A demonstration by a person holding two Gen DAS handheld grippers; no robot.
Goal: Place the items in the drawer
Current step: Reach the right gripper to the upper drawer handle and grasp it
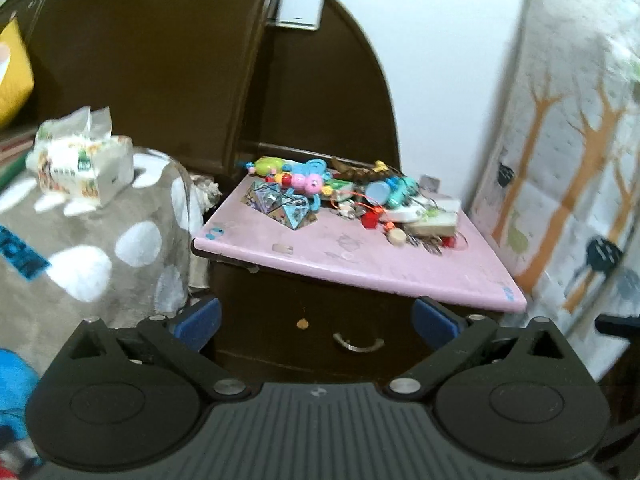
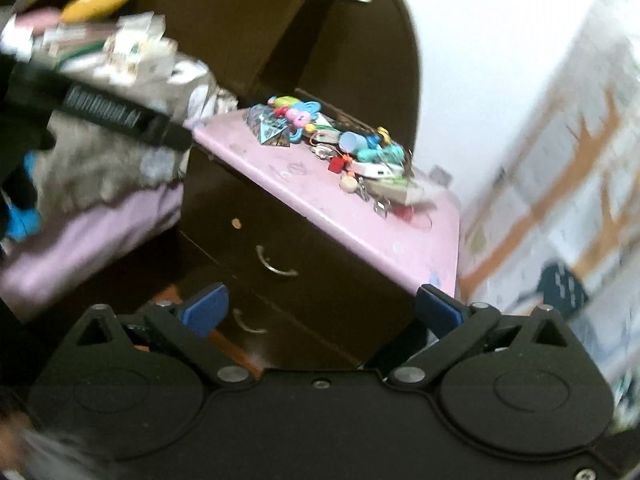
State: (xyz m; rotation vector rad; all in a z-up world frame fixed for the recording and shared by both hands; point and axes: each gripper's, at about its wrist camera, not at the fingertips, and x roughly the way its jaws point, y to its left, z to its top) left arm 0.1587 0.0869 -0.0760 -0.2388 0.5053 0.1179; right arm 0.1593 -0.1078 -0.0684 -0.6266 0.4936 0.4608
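A dark brown nightstand has a pink top [image 1: 360,256] [image 2: 320,200]. A pile of small toys and trinkets [image 1: 344,196] [image 2: 340,148] lies on it toward the back. The upper drawer is shut, with a curved metal handle [image 1: 357,344] [image 2: 276,266]. In the right wrist view a second shut drawer with its handle [image 2: 246,322] sits below. My left gripper [image 1: 316,320] is open and empty, in front of the upper drawer. My right gripper [image 2: 320,308] is open and empty, above and in front of the drawers.
A bed with a grey spotted blanket [image 1: 100,248] stands left of the nightstand, a tissue pack [image 1: 84,168] on it. A dark headboard [image 1: 160,80] rises behind. A curtain with a tree print [image 1: 572,184] hangs on the right. The left gripper's body [image 2: 120,116] shows in the right wrist view.
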